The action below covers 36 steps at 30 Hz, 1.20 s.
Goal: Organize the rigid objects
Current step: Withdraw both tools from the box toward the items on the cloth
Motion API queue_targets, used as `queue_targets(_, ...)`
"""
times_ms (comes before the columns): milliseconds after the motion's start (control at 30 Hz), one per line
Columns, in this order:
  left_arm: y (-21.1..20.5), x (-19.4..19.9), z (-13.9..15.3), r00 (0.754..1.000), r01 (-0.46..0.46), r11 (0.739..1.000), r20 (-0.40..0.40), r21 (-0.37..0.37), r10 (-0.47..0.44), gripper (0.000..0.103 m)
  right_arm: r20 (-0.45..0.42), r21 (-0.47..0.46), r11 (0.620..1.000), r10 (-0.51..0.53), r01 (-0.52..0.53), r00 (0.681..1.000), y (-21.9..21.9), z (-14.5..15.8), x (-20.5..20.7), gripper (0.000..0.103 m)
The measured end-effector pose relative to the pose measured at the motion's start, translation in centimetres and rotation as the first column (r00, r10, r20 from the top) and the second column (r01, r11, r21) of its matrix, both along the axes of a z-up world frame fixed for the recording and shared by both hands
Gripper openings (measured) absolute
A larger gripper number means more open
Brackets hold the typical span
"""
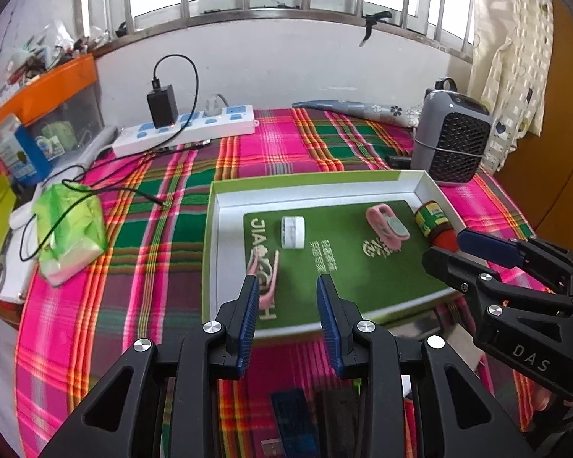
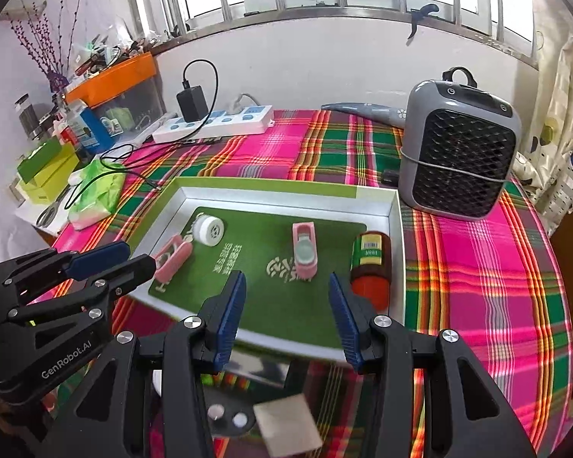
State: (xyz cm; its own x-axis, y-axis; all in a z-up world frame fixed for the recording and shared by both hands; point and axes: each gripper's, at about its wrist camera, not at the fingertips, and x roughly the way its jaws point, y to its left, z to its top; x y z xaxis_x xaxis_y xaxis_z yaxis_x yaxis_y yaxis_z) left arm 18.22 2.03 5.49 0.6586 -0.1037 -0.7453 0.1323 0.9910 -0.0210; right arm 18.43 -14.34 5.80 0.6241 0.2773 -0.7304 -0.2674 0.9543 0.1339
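Both claws are hanging empty over the box (image 2: 395,229). The left claw (image 1: 286,305) is standing apart, and the right claw (image 2: 286,305) is too. The bottle (image 2: 370,263) is lying at 2 o'clock inside. Next, be picking gently, without bumping the pink clip (image 2: 305,252).

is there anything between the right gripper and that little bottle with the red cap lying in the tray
Nothing visible. The right gripper is open and empty above the tray's near edge; the bottle lies just beyond its right-hand finger, only bare green mat between. The pink clip sits off to the left.
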Motion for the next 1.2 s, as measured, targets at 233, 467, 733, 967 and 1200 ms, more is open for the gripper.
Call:
queue_targets(233, 0.3, -2.3, 0.2, 1.000, -0.007, 1.000, 0.018, -0.003, 0.007, 0.030, 0.014, 0.011, 1.000, -0.005, 0.005, 1.000, -0.5, 0.2, -2.3, 0.046)
queue_targets(467, 0.8, -4.5, 0.1, 1.000, -0.007, 1.000, 0.025, -0.014, 0.007, 0.030, 0.018, 0.016, 1.000, -0.011, 0.011, 1.000, -1.2, 0.0, -4.0, 0.046)
queue_targets(733, 1.6, -6.0, -0.3, 1.000, -0.025, 0.999, 0.018, -0.030, 0.025, 0.030, 0.018, 0.033, 0.999, -0.017, 0.016, 1.000, -1.8, -0.4, -5.7, 0.046)
queue_targets(967, 2.1, -7.2, -0.5, 1.000, -0.019, 0.998, 0.016, -0.054, 0.020, 0.030, 0.021, 0.025, 0.999, -0.020, 0.020, 1.000, -2.4, -0.6, -6.6, 0.046)
queue_targets(1200, 3.1, -7.9, -1.2, 0.999, -0.039, 0.997, -0.004, -0.071, 0.039, 0.030, 0.023, 0.011, 0.999, -0.041, 0.041, 0.999, -3.4, -0.9, -7.6, 0.047)
